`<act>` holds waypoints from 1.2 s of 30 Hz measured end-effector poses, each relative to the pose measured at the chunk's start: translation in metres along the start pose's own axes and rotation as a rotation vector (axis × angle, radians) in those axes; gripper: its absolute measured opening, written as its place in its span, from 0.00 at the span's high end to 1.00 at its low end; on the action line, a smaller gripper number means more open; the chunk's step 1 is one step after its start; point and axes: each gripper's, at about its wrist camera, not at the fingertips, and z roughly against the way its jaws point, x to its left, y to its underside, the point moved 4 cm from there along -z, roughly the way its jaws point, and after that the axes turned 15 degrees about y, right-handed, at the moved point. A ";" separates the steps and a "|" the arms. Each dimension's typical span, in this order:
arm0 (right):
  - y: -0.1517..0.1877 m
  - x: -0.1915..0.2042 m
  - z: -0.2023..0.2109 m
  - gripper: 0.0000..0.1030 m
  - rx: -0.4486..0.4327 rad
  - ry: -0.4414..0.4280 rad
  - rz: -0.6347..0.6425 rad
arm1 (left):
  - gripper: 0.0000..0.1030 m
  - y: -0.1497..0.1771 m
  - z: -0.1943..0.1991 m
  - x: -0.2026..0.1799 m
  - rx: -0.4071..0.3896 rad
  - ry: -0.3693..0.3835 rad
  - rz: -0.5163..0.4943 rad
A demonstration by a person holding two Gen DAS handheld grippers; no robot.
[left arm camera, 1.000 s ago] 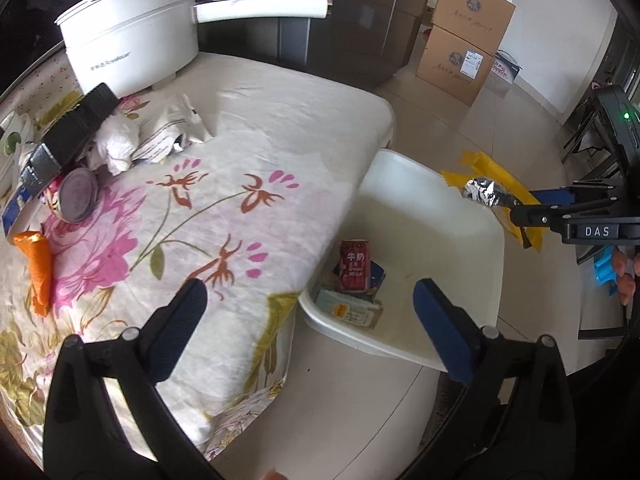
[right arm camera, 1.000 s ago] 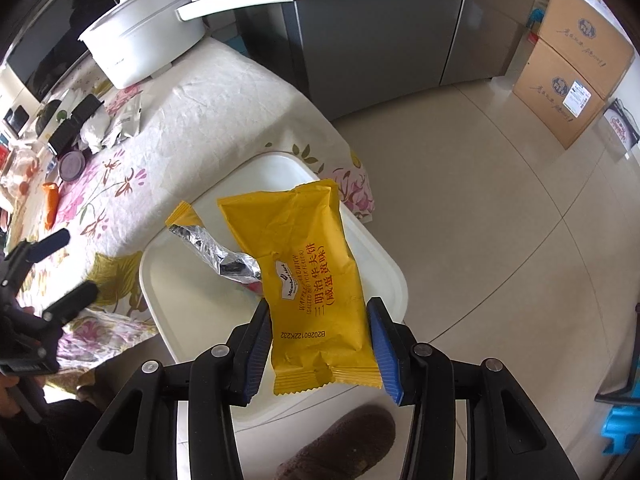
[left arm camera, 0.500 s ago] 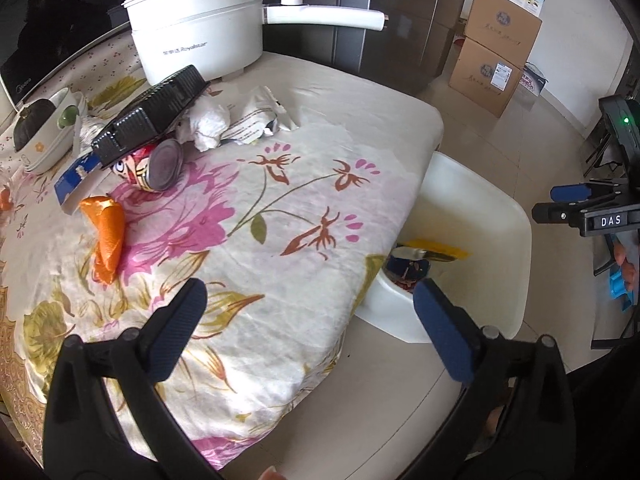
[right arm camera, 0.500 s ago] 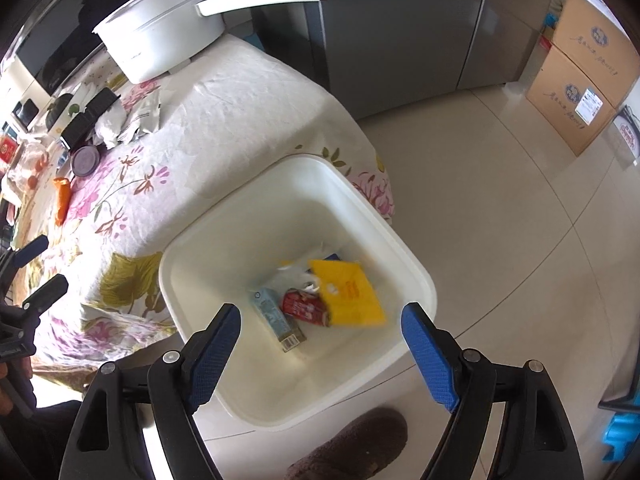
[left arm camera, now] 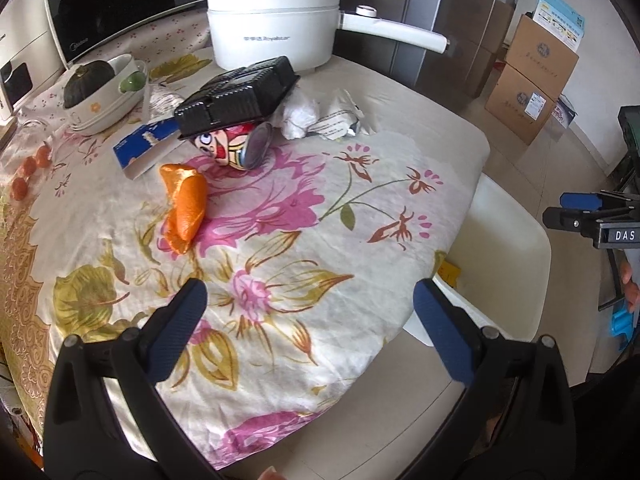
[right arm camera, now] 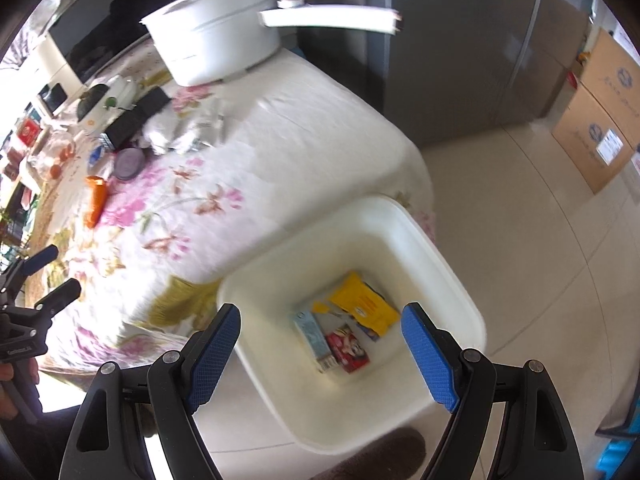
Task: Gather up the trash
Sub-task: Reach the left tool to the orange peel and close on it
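Right wrist view shows the right gripper with its jaws spread wide and nothing between them; they have just been opening. Directly ahead of them, down in the white bin, lies the yellow wrapper with a small carton and a red packet beside it. So the drop looks finished, and the step in hand is likely the reach for the next piece.

Left wrist view has the left gripper released too, jaws empty, hovering over the near edge of the floral surface. The orange wrapper lies ahead of the left jaw, closest of the remaining trash. Further ahead, well beyond the jaws, sit a tipped can under a black tray, a blue-and-white box and crumpled white wrappers.

To do it well, I would take the orange wrapper first: come down with the jaws astride its narrow width, pinch the foil only and not the cloth beneath, then lift before swinging toward the bin, which stands beyond the right jaw. The bowl and white pot are probably not trash.
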 end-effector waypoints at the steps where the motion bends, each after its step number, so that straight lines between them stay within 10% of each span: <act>1: -0.004 0.007 0.003 0.18 -0.009 -0.006 0.004 | 0.01 -0.001 0.004 0.005 -0.009 -0.007 0.010; 24: -0.049 0.107 0.009 0.18 -0.116 -0.012 0.046 | 0.02 -0.024 0.006 0.113 -0.146 -0.044 0.239; 36: -0.046 0.100 -0.011 0.18 -0.083 0.052 0.067 | 0.46 -0.036 -0.052 0.135 -0.117 -0.012 0.306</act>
